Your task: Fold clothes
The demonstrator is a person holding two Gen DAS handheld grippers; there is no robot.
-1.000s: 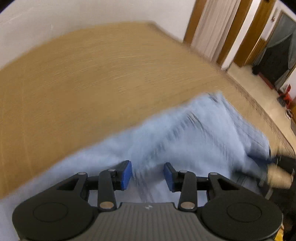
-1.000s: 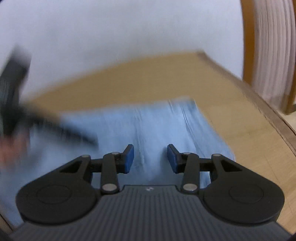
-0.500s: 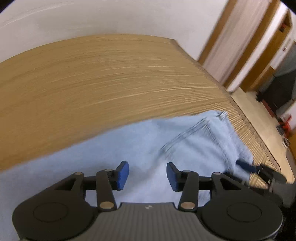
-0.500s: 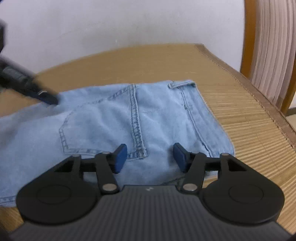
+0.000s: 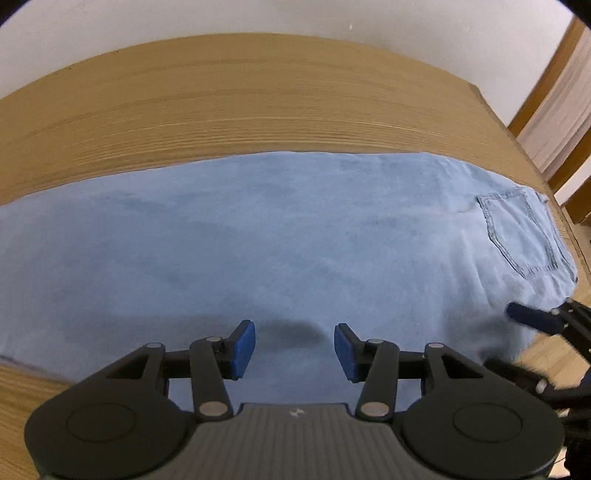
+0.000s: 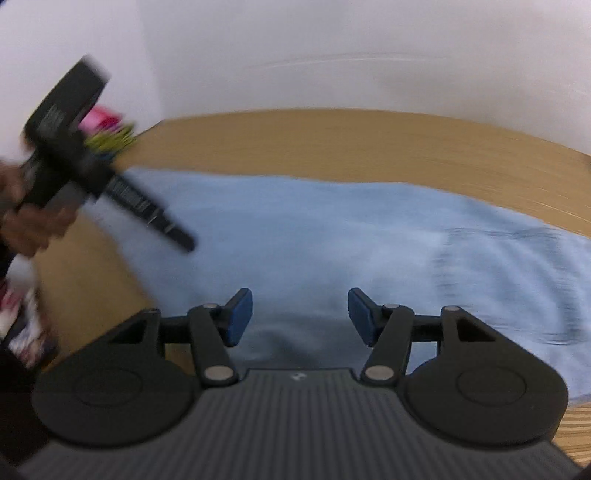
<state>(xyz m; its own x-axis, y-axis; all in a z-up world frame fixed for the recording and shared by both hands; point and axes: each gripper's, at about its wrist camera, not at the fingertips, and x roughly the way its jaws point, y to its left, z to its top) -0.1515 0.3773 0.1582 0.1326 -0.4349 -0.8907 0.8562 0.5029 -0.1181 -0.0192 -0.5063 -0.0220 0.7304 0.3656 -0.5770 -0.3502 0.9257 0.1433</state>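
A pair of light blue denim jeans [image 5: 295,236] lies spread flat across a tan woven bamboo mat [image 5: 236,96] that covers the surface below me. A stitched back pocket [image 5: 517,232] sits at the right end of the jeans in my left wrist view. My left gripper [image 5: 294,350] hovers over the near edge of the denim, its blue-padded fingers [image 5: 243,349] spread apart with nothing pinched between them. My right gripper [image 6: 300,316] also hangs above the jeans, fingers spread and empty. In the right wrist view, which is blurred, a hand [image 6: 27,225] holds the left gripper's handle at the far left. A plain white wall [image 5: 258,18] stands behind the mat.
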